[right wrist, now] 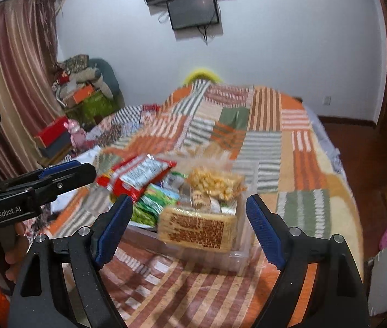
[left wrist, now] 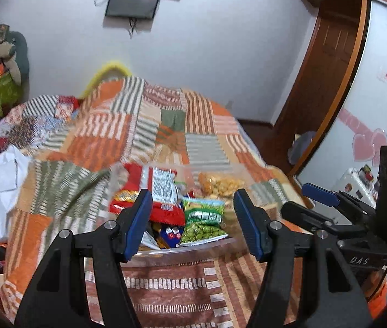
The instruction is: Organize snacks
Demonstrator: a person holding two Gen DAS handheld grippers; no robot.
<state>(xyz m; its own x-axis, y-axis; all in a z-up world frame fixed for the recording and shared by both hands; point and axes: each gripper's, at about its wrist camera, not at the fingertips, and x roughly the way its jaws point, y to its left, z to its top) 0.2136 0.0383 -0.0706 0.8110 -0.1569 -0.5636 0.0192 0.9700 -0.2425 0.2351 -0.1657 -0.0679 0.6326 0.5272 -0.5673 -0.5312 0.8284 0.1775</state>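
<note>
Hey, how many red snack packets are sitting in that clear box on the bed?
1 clearly visible: the big red packet lying tilted on top at the left side of the clear box, above the green pea bags. Others may be buried underneath.

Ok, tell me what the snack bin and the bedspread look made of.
Snack bin: likely clear, glossy rigid plastic; the packets and the striped cloth show through its walls. Bedspread: looks like matte woven fabric in striped patchwork, draping softly over the edges.
</note>
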